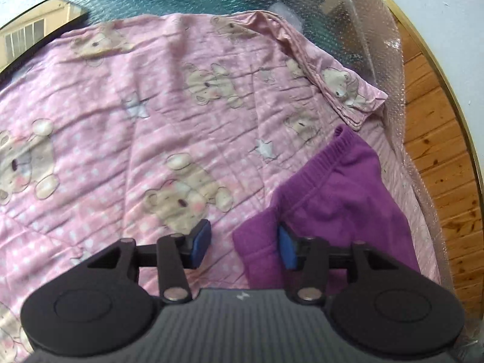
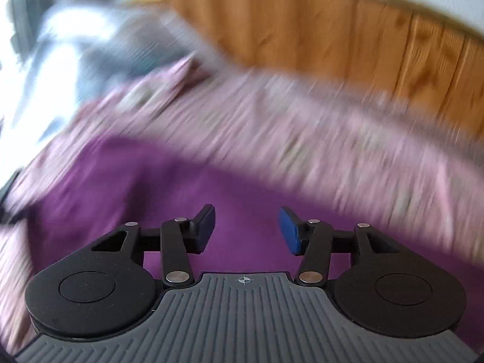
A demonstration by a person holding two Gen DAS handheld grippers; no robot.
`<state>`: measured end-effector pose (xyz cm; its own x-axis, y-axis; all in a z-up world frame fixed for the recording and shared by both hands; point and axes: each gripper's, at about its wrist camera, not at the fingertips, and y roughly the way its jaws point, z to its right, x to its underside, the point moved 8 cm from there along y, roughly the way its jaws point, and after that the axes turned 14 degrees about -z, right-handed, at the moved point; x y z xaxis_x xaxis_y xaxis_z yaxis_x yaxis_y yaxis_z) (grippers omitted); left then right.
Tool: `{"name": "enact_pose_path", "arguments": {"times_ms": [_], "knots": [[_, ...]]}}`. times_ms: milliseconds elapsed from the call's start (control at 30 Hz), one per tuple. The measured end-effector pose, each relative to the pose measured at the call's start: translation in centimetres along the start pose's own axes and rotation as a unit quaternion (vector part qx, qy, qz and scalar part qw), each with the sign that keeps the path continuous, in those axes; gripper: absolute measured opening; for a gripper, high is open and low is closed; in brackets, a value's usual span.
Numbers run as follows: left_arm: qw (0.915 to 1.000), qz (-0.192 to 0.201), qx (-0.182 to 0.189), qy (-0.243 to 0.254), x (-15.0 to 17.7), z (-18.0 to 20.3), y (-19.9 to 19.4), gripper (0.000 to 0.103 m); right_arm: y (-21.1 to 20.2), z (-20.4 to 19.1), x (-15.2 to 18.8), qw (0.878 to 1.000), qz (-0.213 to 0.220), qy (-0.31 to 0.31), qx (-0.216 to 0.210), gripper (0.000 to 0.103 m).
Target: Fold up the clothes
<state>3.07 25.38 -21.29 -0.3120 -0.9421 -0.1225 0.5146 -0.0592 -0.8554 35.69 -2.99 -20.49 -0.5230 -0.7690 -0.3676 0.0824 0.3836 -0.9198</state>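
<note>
1. On the pink bear-print blanket (image 1: 157,96), toward its right side, lies the purple garment (image 1: 329,199), bunched, ribbed waistband edge up at its far end.
2. Left wrist view: left gripper (image 1: 244,243) sits low over the garment's near-left edge, jaws apart; right blue pad (image 1: 287,249) over purple cloth, left pad over blanket. No cloth pinched between them as far as visible.
3. Right wrist view: heavy motion blur. Right gripper (image 2: 246,231) above the purple garment (image 2: 181,187), jaws parted with a clear gap, purple fabric seen through the gap; nothing clamped.
4. Blanket (image 2: 302,127) spreads past the garment on all visible sides; a folded-back pink corner (image 1: 348,90) lies just beyond the garment's waistband.
5. Bubble wrap sheet (image 1: 381,45) lies under and beyond the blanket, far and right side.
6. Wood-panel wall (image 1: 444,157) at right in the left view; same panelling (image 2: 302,30) across the top in the right view.
7. Dark-framed mirror or screen (image 1: 33,33) at top left, touching the blanket's edge.
</note>
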Motion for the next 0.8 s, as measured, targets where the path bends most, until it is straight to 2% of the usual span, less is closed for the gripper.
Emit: {"name": "enact_pose_path", "arguments": {"times_ms": [67,133,167,233,267,333,367,400,467,500,533,600,667,700,767,800], "knots": [[0.9998,0.004,0.014,0.014,-0.3,1.5,-0.7,0.047,1.6,-2.8,6.9,0.998,-0.069,-0.016,-0.001,0.052],[0.9978,0.004,0.035,0.055,-0.6,5.0,-1.3,0.052,2.9,-2.5,12.5,0.988,-0.122,0.007,0.098,0.049],[0.9958,0.003,0.046,0.079,-0.7,6.9,-1.5,0.053,2.2,-2.5,13.8,0.986,-0.108,0.026,0.127,0.051],[0.9913,0.0,0.054,0.121,-0.6,10.0,-1.5,0.054,-0.3,-4.1,14.2,0.987,-0.066,0.053,0.134,0.051],[0.9889,-0.002,0.052,0.139,-0.4,11.3,-1.4,0.054,-1.3,-6.2,13.5,0.991,-0.036,0.032,0.127,0.055],[0.9825,-0.012,0.051,0.179,-0.1,13.8,-1.1,0.055,-3.2,-10.7,11.9,0.993,0.027,-0.022,0.11,0.074],[0.9805,-0.015,0.036,0.193,0.1,14.2,-1.1,0.055,-2.9,-13.1,11.5,0.993,0.037,-0.057,0.1,0.09],[0.9781,-0.017,0.021,0.206,0.3,14.6,-1.2,0.055,-2.3,-15.4,11.1,0.991,0.044,-0.094,0.09,0.096],[0.9751,-0.012,-0.011,0.221,0.5,13.7,-2.0,0.055,-1.1,-20.2,10.4,0.982,0.057,-0.166,0.07,0.096],[0.9742,-0.005,-0.028,0.224,0.5,12.6,-2.7,0.059,-0.6,-22.6,10.1,0.976,0.064,-0.201,0.06,0.095],[0.9731,0.001,-0.045,0.226,0.6,11.4,-3.4,0.066,0.9,-23.9,10.5,0.969,0.046,-0.23,0.072,0.09],[0.9701,0.013,-0.078,0.229,0.6,9.0,-4.7,0.069,3.1,-24.5,11.6,0.962,0.016,-0.253,0.106,0.083],[0.9737,-0.003,-0.096,0.207,0.3,5.6,-4.3,0.069,3.7,-24.5,12.9,0.961,0.007,-0.251,0.117,0.083],[0.977,-0.012,-0.085,0.195,0.1,5.0,-3.5,0.069,3.8,-24.4,13.5,0.961,0.008,-0.249,0.118,0.083],[0.9826,-0.03,-0.062,0.172,-0.3,3.9,-1.9,0.066,4.4,-24.5,13.7,0.958,0.005,-0.253,0.134,0.074],[0.9847,-0.039,-0.049,0.163,-0.5,3.5,-1.1,0.064,4.8,-24.7,13.5,0.957,0.002,-0.255,0.142,0.063]]}}
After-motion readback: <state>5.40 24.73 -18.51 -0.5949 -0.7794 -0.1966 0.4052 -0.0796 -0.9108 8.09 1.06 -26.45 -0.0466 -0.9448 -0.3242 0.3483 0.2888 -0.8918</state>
